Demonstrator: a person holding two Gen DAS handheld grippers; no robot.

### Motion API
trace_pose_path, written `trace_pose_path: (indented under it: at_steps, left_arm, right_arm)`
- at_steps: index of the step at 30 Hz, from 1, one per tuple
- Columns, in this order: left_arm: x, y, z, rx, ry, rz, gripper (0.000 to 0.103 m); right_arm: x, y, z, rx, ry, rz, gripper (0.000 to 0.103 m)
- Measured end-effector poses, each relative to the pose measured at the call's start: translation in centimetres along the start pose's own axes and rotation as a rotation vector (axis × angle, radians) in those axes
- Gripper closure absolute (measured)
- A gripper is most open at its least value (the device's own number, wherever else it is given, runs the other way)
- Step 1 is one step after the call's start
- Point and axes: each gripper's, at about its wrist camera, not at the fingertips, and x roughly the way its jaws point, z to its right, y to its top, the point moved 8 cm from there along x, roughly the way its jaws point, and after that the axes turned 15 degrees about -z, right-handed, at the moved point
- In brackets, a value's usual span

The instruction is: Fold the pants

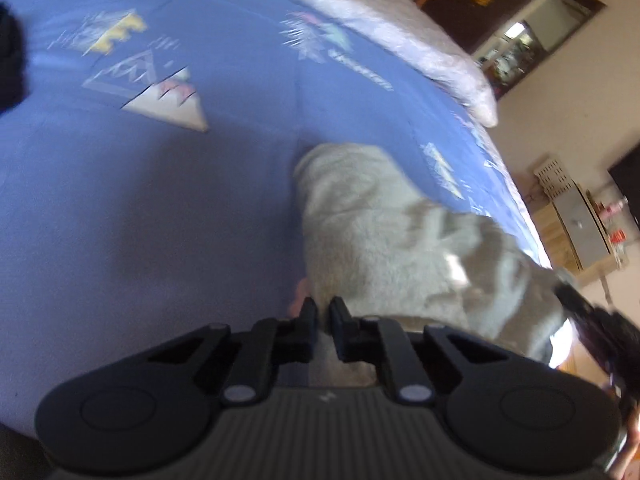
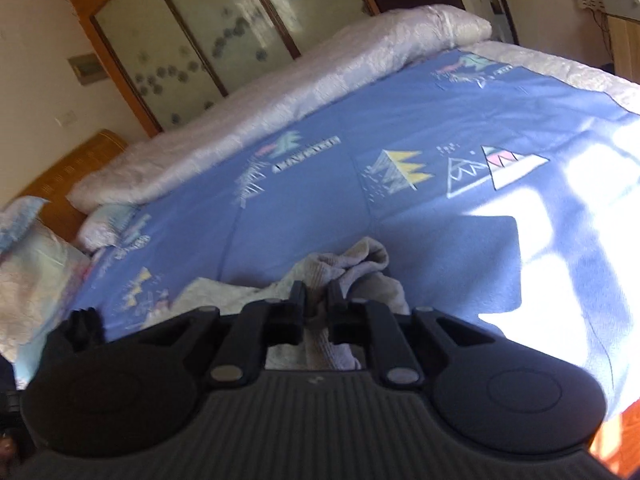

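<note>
Both-handed now, the left gripper [image 1: 324, 312] pinches the grey pants [image 1: 384, 236] at lower centre, jaws nearly together on the cloth. Likewise the right gripper [image 2: 316, 300] clamps bunched fabric of the pants [image 2: 360, 264], which lie on the blue bedspread [image 2: 400, 120].

We see our left tool [image 1: 324, 312] with its jaws nearly together, pinching an edge of the grey fleece pants [image 1: 384, 232]; the pants lie bunched on the blue patterned bedsheet [image 1: 160, 200], trailing right toward our right tool [image 1: 588, 316], which is blurred at the frame's edge; a pale quilt [image 1: 400, 28] runs along the bed's far side; the whole view is motion-blurred.
</note>
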Motion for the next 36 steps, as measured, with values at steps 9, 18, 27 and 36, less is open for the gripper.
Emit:
trace_pose_path:
  at_steps: [9, 18, 27, 36]
  left_arm:
    - [0.1, -0.8, -0.9, -0.015, 0.044, -0.017, 0.088]
    - [0.0, -0.4, 5.2, 0.204, 0.045, 0.045, 0.080]
    - [4.2, -3.1, 3.9, 0.283, 0.318, -0.033, 0.067]
    - [3.9, -3.5, 3.6, 0.265, 0.354, -0.024, 0.058]
  right_arm:
    - [0.6, -3.9, 6.3, 0.216, -0.086, -0.084, 0.054]
    - [-0.7, -2.2, 0.8, -0.016, -0.063, -0.004, 0.055]
    - [5.0, -6.6, 6.6, 0.182, -0.123, -0.244, 0.040]
    - [5.0, -6.5, 6.7, 0.177, -0.130, -0.238, 0.037]
